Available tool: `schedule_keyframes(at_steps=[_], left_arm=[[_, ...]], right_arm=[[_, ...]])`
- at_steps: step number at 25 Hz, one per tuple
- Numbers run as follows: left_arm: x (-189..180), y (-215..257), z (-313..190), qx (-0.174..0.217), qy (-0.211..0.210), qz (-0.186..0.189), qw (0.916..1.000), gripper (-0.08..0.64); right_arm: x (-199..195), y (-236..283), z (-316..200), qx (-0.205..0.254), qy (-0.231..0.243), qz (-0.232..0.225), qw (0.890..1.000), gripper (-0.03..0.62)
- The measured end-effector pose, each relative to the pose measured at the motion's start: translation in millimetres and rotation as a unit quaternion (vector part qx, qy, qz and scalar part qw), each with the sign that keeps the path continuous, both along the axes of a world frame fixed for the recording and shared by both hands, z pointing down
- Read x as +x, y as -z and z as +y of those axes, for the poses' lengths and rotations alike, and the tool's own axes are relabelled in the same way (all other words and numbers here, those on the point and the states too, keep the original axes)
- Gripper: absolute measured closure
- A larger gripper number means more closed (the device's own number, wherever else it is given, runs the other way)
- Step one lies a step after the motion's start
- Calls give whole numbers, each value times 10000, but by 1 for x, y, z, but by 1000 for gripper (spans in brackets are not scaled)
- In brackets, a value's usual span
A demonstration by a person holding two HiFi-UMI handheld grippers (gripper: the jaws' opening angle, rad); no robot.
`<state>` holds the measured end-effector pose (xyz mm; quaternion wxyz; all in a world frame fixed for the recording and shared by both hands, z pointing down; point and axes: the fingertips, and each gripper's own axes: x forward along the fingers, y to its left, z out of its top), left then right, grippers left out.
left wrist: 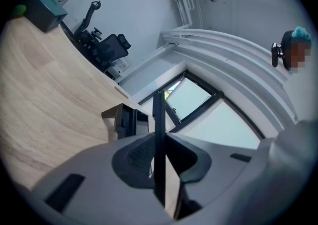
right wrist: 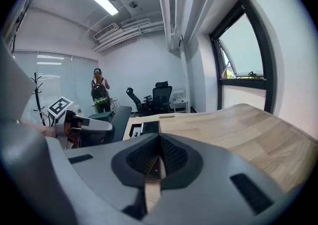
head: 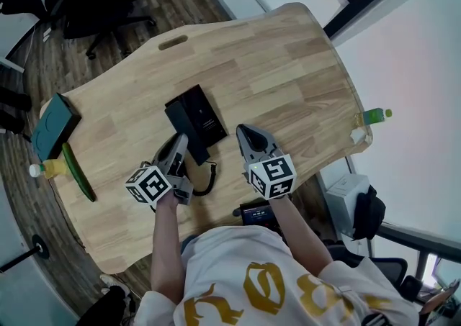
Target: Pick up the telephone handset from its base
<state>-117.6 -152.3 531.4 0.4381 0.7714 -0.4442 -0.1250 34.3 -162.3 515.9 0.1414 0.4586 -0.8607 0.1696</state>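
Observation:
The black telephone base (head: 196,114) lies mid-table, and it also shows beyond the jaws in both gripper views (left wrist: 126,120) (right wrist: 144,128). My left gripper (head: 180,143) is shut on the black handset (head: 197,150), which sits at the base's near edge. In the left gripper view the handset (left wrist: 159,129) appears as a thin dark bar upright between the pads. Its coiled cord (head: 209,179) loops over the wood. My right gripper (head: 247,132) hovers just right of the base, its jaws shut with nothing between them (right wrist: 159,162). From the right gripper view I see the left gripper (right wrist: 82,125) with the handset (right wrist: 108,119).
A teal box (head: 54,127), a long green item (head: 78,172) and a yellow bottle (head: 47,168) sit at the table's left end. A green bottle (head: 372,116) stands at the right edge, a dark device (head: 256,211) at the near edge. Office chairs (head: 94,1) and a person (right wrist: 99,92) are beyond the table.

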Motion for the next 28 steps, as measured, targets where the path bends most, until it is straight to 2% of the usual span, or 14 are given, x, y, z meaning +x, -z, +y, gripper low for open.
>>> schedule_keyframes(at_steps=[17, 22, 28], left_arm=[[12, 87, 50, 810, -240, 406, 9956, 489], [14, 112, 65, 1042, -284, 673, 9919, 489], [21, 119, 80, 1118, -514, 831, 9889, 489]], right_arm=[[1, 51, 45, 586, -88, -189, 9981, 588], [0, 61, 55, 729, -58, -212, 9971, 588], [-2, 69, 64, 880, -41, -139, 9960, 587]])
